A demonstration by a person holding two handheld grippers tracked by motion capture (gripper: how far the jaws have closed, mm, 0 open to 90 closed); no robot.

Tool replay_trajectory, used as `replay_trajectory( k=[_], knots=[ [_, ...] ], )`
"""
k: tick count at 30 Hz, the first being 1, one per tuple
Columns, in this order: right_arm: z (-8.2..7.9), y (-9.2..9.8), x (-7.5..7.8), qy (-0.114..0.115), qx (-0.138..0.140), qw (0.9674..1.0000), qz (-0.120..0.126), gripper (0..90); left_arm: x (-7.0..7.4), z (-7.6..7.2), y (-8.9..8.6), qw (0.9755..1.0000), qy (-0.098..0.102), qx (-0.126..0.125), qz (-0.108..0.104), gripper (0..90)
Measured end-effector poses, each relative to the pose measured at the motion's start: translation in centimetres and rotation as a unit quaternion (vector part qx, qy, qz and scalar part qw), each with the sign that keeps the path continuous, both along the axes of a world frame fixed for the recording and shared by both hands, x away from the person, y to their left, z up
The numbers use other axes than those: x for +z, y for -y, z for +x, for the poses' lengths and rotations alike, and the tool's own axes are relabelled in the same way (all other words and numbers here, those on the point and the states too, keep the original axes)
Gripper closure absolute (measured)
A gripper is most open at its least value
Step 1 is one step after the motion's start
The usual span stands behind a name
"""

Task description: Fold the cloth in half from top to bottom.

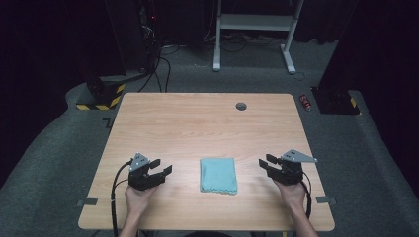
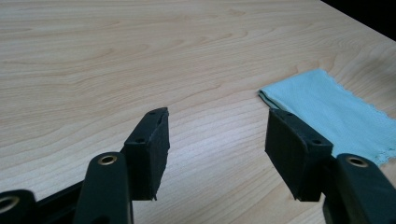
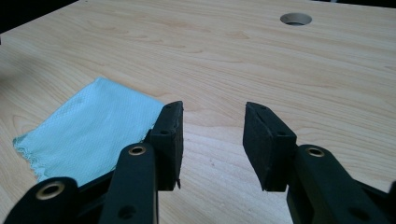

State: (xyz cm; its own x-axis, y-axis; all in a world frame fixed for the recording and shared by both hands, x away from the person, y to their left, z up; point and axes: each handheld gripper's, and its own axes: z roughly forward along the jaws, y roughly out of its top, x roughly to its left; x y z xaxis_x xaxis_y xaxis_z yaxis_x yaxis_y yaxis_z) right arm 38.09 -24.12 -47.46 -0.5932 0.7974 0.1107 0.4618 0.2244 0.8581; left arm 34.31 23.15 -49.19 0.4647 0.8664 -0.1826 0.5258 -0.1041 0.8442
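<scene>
- Nearest the lens, left gripper (image 1: 159, 169) with jaws spread wide and nothing between them, hovering over bare table (image 1: 197, 123); same for right gripper (image 1: 269, 162), jaws apart and empty.
- Folded teal cloth (image 1: 218, 175) flat on the near middle of the table, between the two grippers and apart from both; seen off to the right in the left gripper view (image 2: 336, 112), off to the left in the right gripper view (image 3: 88, 130).
- Likely trouble on a pinch: thin fabric lying flush with the wood, so pads (image 2: 150, 154) could scrape the surface and close on nothing; or catch only the top layer and peel the fold open.
- Risk of dragging: one-sided contact could slide or bunch the cloth rather than lift it.
- Uneven grabs from both sides could skew it; frayed near edge (image 3: 28, 149) could slip free.
- Cable hole (image 1: 241, 106) well away; no hazard judged.
</scene>
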Motion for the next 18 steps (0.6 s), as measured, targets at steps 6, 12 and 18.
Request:
replay_trajectory(
  k=[6, 12, 18],
  knots=[
    [-0.4, 0.6, -0.2, 0.000, -0.009, 1.0000, -0.004, 58.2, -0.4, -0.2, -0.5, 1.0000, -0.003, 0.009, 0.000, 39.8],
    [-0.6, 1.2, -0.7, -0.005, -0.019, 0.9998, -0.007, 58.2, -0.8, -0.4, -0.9, 0.9998, -0.008, 0.017, 0.005, 39.6],
    [-0.9, 1.7, -0.8, -0.006, -0.025, 0.9996, -0.011, 58.2, -1.1, -0.4, -1.2, 0.9997, -0.011, 0.020, 0.000, 39.6]
  ],
)
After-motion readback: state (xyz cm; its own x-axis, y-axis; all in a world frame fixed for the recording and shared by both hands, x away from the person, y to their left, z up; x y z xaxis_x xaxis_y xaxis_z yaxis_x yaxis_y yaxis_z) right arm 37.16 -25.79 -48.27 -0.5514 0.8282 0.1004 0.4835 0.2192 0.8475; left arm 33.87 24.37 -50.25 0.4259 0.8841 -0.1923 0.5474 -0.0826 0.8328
